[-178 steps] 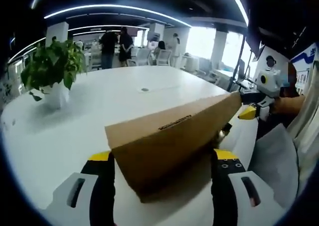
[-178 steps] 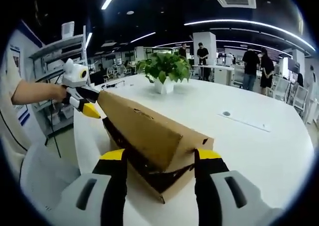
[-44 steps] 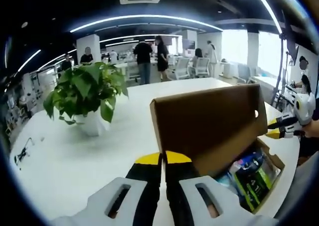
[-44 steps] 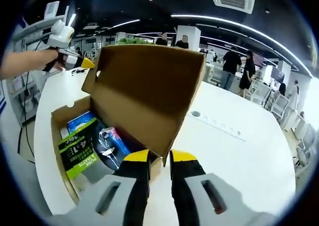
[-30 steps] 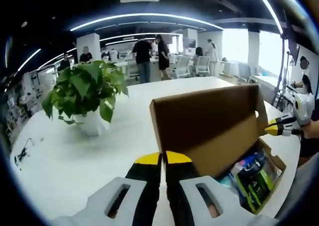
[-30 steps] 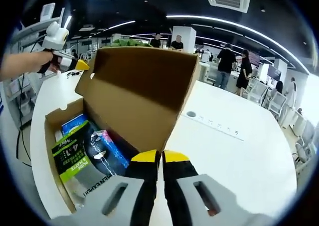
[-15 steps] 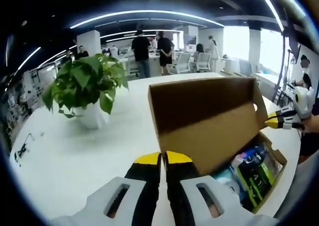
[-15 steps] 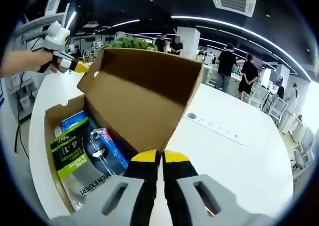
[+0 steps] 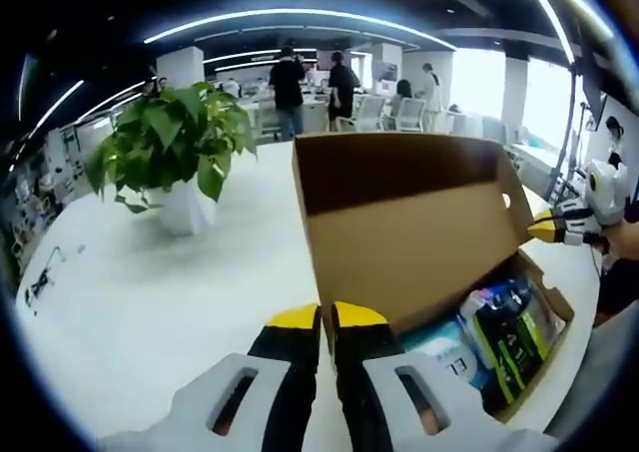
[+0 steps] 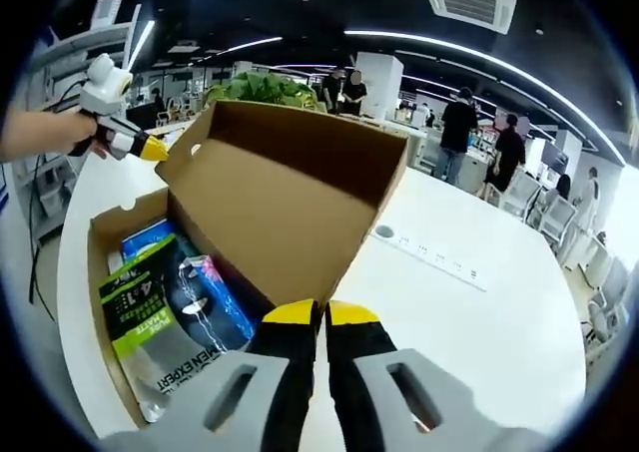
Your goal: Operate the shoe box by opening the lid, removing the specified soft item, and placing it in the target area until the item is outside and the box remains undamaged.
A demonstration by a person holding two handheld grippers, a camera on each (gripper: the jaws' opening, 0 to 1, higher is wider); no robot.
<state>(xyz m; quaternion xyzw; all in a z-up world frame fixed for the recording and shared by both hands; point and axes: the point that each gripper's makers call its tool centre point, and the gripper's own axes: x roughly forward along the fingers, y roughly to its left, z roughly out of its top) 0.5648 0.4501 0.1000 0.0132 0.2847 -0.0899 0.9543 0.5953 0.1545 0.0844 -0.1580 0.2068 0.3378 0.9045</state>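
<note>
On the white table (image 9: 150, 302), both grippers (image 9: 327, 322) (image 10: 321, 317) pinch the box's raised lid (image 10: 290, 203).

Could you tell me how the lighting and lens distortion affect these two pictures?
Left gripper view: windows blow out at right, ceiling strips bow into arcs, the lid shades its upper inside. Right gripper view: the table glares white, background people soften, the box stays sharp.

Both views are bright and mostly sharp. Curved ceiling light strips (image 9: 300, 18) and windows (image 9: 479, 83) glare — the white tabletop (image 9: 150, 292) washes out. Soft shadow sits inside the raised lid (image 10: 290, 203). Fisheye bending warps the edges — distant figures blur.
</note>
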